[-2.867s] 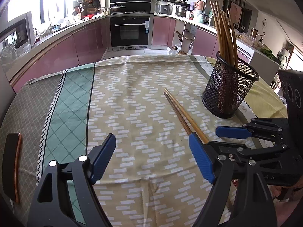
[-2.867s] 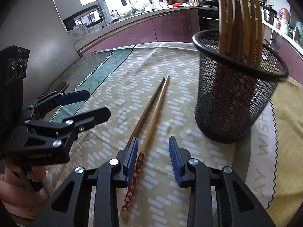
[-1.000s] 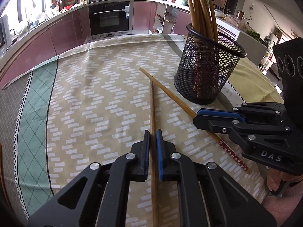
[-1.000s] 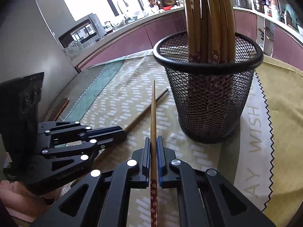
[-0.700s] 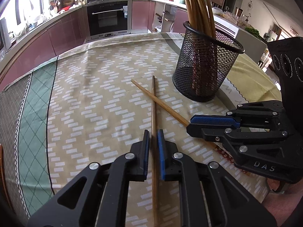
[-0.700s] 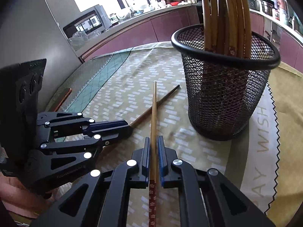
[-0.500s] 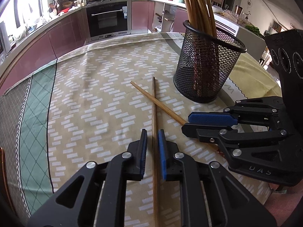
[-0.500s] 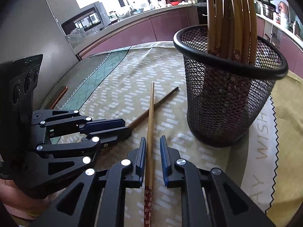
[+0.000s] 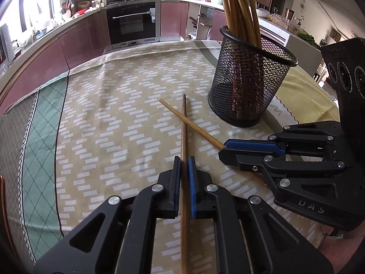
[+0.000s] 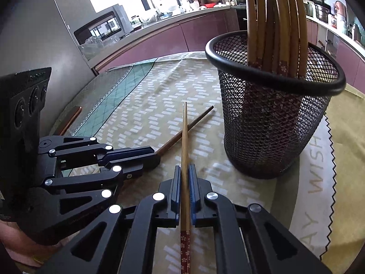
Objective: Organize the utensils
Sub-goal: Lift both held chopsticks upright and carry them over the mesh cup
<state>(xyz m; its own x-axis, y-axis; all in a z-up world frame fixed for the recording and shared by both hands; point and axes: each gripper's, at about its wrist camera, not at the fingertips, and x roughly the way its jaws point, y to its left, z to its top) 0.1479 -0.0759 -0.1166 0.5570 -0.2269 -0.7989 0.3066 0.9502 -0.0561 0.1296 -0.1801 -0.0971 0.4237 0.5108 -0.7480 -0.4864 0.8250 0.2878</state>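
Two chopsticks lie crossed on the patterned tablecloth. My left gripper is shut on the darker brown chopstick, which runs straight ahead between the blue pads. In the same view my right gripper comes in from the right, holding the lighter one. From the right wrist, the right gripper is shut on the light chopstick, which has a red flowered end. The left gripper is at the left with the dark chopstick. A black mesh holder with several chopsticks stands just right of the tips.
A dark flat object with a copper edge lies near the table's left edge. Kitchen cabinets and an oven lie beyond the table. A yellow cloth border with lettering runs right of the holder.
Half a second ago both grippers' jaws stood slightly apart around their chopsticks; now both are closed on them again. Since 2.9 seconds ago, both grippers closed on the chopsticks, which now cross.
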